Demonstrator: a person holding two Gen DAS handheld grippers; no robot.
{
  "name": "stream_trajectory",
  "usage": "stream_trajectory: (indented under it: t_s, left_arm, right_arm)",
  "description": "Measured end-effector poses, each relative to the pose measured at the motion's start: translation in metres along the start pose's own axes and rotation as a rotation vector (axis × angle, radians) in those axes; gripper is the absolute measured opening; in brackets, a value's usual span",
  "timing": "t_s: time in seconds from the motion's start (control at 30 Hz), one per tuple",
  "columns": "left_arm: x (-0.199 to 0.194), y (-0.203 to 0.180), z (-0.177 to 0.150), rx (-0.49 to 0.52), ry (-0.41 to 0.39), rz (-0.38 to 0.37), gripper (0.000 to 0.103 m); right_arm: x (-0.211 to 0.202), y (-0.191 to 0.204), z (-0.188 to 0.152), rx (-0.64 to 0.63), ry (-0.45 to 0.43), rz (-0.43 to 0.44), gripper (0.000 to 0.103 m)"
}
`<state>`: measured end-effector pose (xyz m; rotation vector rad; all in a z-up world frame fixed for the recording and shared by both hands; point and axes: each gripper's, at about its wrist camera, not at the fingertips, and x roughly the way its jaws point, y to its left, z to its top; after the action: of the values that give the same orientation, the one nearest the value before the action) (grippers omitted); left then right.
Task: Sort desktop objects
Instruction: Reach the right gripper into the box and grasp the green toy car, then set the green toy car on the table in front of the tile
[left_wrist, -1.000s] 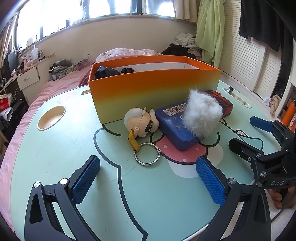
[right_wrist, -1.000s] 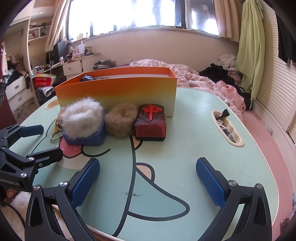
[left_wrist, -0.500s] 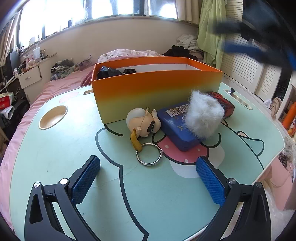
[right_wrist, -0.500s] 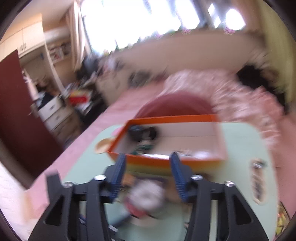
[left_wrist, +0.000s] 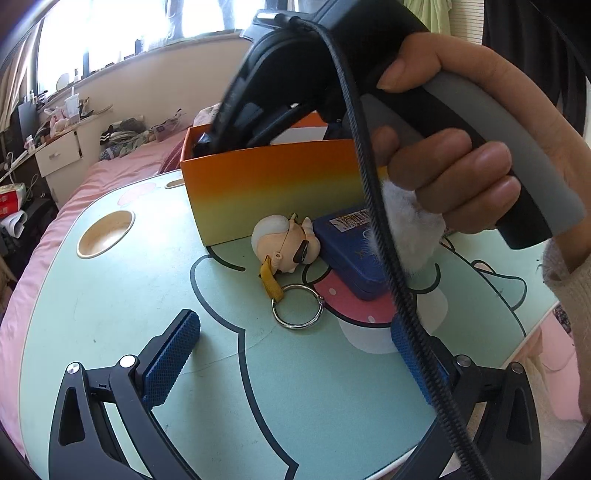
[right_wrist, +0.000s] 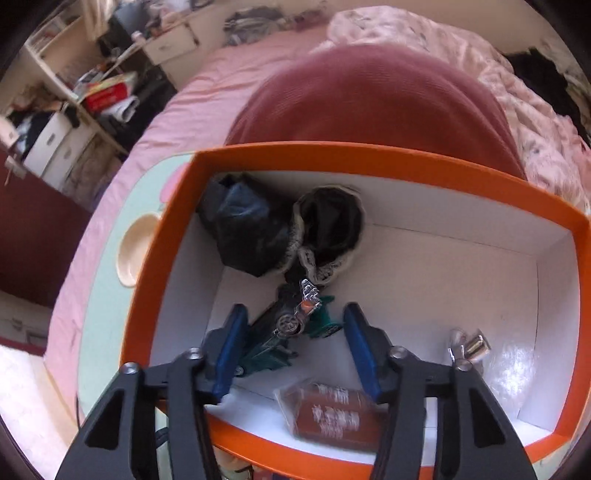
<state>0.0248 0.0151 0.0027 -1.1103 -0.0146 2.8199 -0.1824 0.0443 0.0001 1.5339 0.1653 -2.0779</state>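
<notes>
Both grippers are black angular frames with silver screws at the joints and blue cross-hatched pads on the fingers (left_wrist: 168, 356). The right gripper (right_wrist: 293, 354) has a black handle with a grey strip along its back, plus a black braided cable (left_wrist: 384, 236) trailing off toward 5 o'clock. The person's hand (left_wrist: 469, 155) comes out of a fuzzy cream knit sleeve (left_wrist: 570, 291).

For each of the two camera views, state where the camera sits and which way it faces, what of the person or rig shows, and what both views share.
Left wrist: on the left gripper, low over the table, facing the keychain figure and blue tin; the right hand crosses in front.
Right wrist: on the right gripper, looking steeply down into the orange box; only its fingers show.
Shared: the orange box, the table.
</notes>
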Motion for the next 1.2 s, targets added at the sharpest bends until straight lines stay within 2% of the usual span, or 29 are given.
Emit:
stream_trajectory:
  t_s: [0.13, 0.23, 0.33, 0.47, 0.57, 0.67, 0.77, 0.83, 0.93, 1.03, 1.07, 1.17, 1.2]
  left_arm:
    - [-0.002, 0.002, 0.0, 0.001, -0.002, -0.001, 0.103]
    - [-0.002, 0.002, 0.0, 0.001, -0.001, -0.001, 0.103]
    - [-0.002, 0.002, -0.001, 0.001, -0.001, 0.0, 0.103]
    - [-0.002, 0.003, 0.0, 0.002, -0.001, 0.0, 0.103]
    - [-0.002, 0.003, 0.0, 0.001, -0.001, -0.001, 0.103]
    - [-0.002, 0.003, 0.0, 0.001, -0.001, -0.001, 0.103]
    - [-0.002, 0.003, 0.0, 0.002, -0.001, 0.0, 0.103]
    - [-0.002, 0.005, 0.0, 0.004, 0.0, 0.0, 0.103]
    - [-0.002, 0.005, -0.001, 0.003, 0.0, -0.003, 0.103]
    - [-0.003, 0.006, -0.001, 0.004, 0.0, -0.004, 0.103]
    - [-0.002, 0.006, -0.001, 0.003, 0.0, -0.004, 0.103]
    - [-0.002, 0.006, -0.001, 0.003, 0.0, -0.004, 0.103]
    - [-0.002, 0.006, -0.001, 0.003, 0.0, -0.004, 0.103]
  right_arm:
    - [-0.003, -0.022, -0.004, 0.057, -0.005, 0.06, 0.025]
    - [-0.025, -0.039, -0.011, 0.098, -0.094, 0.161, 0.025]
    - [-0.06, -0.053, -0.023, 0.119, -0.207, 0.219, 0.025]
    - [-0.126, -0.058, -0.068, 0.076, -0.389, 0.205, 0.025]
    - [-0.16, -0.061, -0.115, 0.048, -0.473, 0.196, 0.025]
    - [-0.157, -0.071, -0.163, 0.047, -0.464, 0.138, 0.025]
    - [-0.123, -0.079, -0.192, 0.078, -0.375, 0.16, 0.025]
    - [-0.102, -0.08, -0.194, 0.103, -0.347, 0.145, 0.025]
    - [-0.087, -0.068, -0.181, 0.079, -0.351, 0.09, 0.025]
    - [-0.088, -0.059, -0.176, 0.052, -0.414, 0.109, 0.025]
    - [-0.09, -0.057, -0.178, 0.046, -0.443, 0.104, 0.03]
    - [-0.101, -0.057, -0.189, 0.036, -0.526, 0.067, 0.06]
    - [-0.105, -0.058, -0.196, 0.032, -0.55, 0.044, 0.067]
